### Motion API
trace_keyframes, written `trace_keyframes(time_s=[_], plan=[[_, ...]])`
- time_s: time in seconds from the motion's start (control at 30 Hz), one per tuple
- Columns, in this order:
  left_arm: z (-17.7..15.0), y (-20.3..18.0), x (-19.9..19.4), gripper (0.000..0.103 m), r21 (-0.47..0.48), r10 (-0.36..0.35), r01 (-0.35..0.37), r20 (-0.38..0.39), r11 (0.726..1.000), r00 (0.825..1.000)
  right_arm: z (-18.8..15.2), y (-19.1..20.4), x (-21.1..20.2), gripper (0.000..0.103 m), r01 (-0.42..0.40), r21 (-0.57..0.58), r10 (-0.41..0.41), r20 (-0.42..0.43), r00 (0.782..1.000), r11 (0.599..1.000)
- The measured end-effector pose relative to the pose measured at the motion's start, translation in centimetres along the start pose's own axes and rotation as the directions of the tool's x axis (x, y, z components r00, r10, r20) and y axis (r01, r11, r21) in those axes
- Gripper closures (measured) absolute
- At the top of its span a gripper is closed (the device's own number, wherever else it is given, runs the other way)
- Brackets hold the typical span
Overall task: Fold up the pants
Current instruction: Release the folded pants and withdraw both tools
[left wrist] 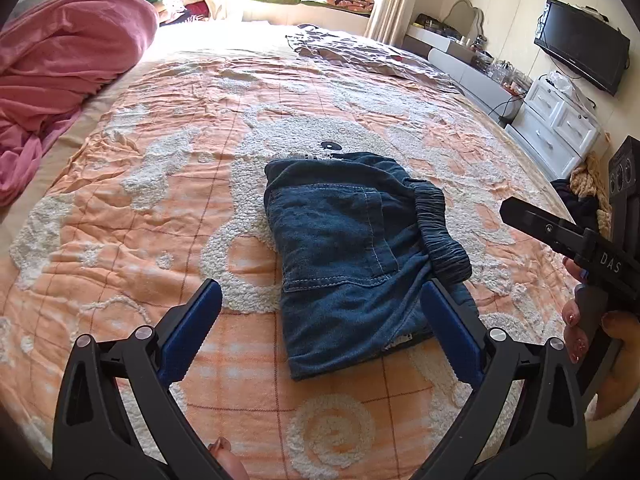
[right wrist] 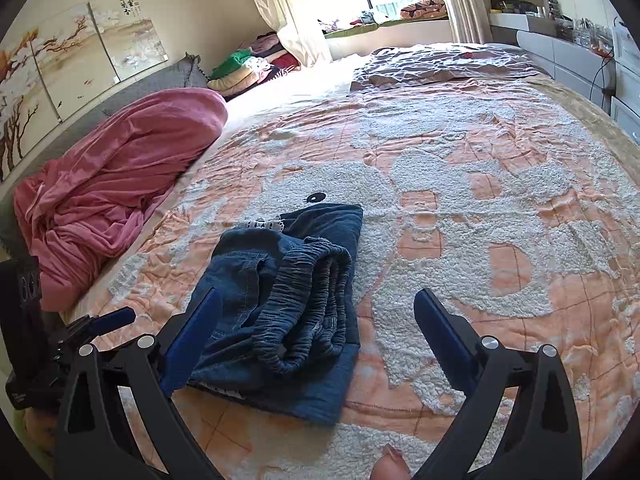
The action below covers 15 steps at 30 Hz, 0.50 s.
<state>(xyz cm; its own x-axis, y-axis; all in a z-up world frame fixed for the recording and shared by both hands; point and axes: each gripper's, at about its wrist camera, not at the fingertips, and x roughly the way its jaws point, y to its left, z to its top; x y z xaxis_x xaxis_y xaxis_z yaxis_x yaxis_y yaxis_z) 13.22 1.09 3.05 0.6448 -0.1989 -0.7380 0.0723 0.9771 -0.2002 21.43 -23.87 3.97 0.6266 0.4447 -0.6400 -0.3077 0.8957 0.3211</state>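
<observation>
You hold the left gripper [left wrist: 320, 320] and right gripper [right wrist: 316, 328] with jaws spread and empty above the folded denim pants [left wrist: 352, 248], so folding appears complete.

A: Those folded denim pants [left wrist: 344, 248] just ahead of the left gripper's [left wrist: 320, 320] jaws are dark blue, with pale stitching round the pocket.

B: And the gathered waistband [right wrist: 304, 304], lying between the right gripper's [right wrist: 316, 328] jaws, is a greyer blue.

A: Both grippers are black, with blue pads [right wrist: 192, 332].

B: Under the jaws, the bedspread [left wrist: 160, 184] is peach checked, with fluffy white shapes. Far left of them, that blanket [right wrist: 120, 180] is rose pink.
</observation>
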Motion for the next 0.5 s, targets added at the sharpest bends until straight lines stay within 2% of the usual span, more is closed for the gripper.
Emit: trace_keyframes(time_s=[0.3, 0.5], plan=[[-2.1, -0.6, -2.5, 0.009, 0.002, 0.03, -0.03, 0.018, 1.0, 0.999, -2.1, 0.7, -3.0, 0.005, 0.01, -0.026, -0.009, 0.023, 1.0, 1.0], [-4.4, -1.0, -3.4, 0.009, -0.011, 0.039, -0.038, 0.029, 0.999, 0.999, -4.4, 0.8, -4.9, 0.005, 0.065, -0.073, -0.063, 0.035, 0.997, 0.995]])
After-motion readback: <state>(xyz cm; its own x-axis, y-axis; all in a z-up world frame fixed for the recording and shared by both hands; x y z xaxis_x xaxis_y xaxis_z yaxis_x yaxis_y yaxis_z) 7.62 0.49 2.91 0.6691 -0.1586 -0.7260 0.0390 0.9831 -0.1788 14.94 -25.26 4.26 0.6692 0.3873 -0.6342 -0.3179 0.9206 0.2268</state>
